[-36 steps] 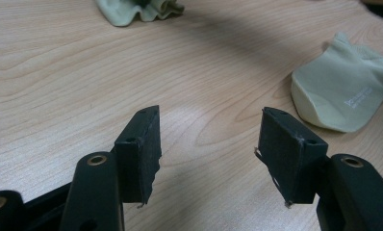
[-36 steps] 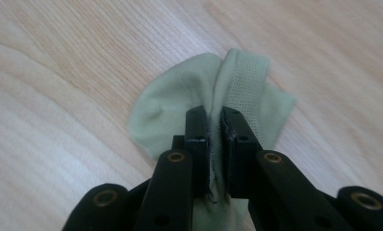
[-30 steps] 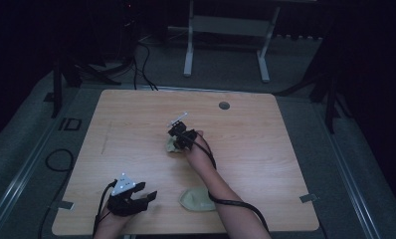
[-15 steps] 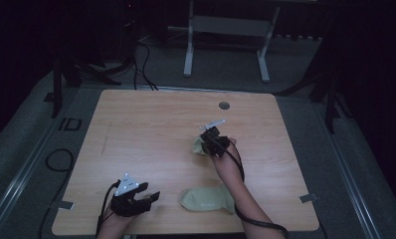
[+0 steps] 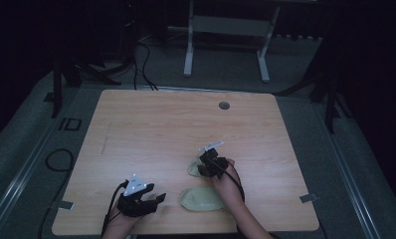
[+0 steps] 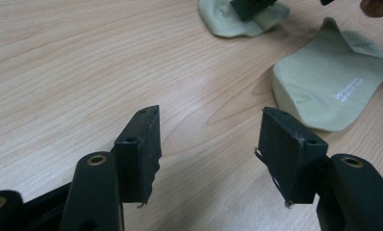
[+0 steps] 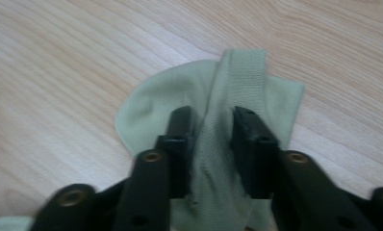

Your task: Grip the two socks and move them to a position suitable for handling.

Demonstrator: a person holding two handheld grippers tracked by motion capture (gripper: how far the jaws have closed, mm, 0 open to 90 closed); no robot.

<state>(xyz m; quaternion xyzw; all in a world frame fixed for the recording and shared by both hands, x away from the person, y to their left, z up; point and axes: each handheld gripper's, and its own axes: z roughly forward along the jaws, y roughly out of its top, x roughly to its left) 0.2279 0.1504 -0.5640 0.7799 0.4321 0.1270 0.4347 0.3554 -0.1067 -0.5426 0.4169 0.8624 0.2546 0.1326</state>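
Two pale green socks lie on the wooden table (image 5: 151, 129). My right gripper (image 5: 206, 164) is shut on the folded sock (image 5: 193, 167), pinching its ribbed cuff (image 7: 213, 139) between the black jaws while the rest of it trails on the wood. The other sock (image 5: 201, 198) lies flat near the front edge, with small white print (image 6: 347, 89) on it. My left gripper (image 5: 153, 199) rests open at the front left, nothing between its fingers (image 6: 141, 144), a short way left of the flat sock (image 6: 329, 86). In the left gripper view the held sock (image 6: 228, 21) sits at the top.
A round grommet hole (image 5: 224, 105) sits near the table's far edge. Beyond the table, a white metal stand (image 5: 226, 30) and cables (image 5: 141, 64) are on the dark floor. Grey floor mats border the table on both sides.
My right gripper has carried the folded sock from the table's middle toward the right and nearer the front edge, close to the flat sock. The left gripper has stayed put.
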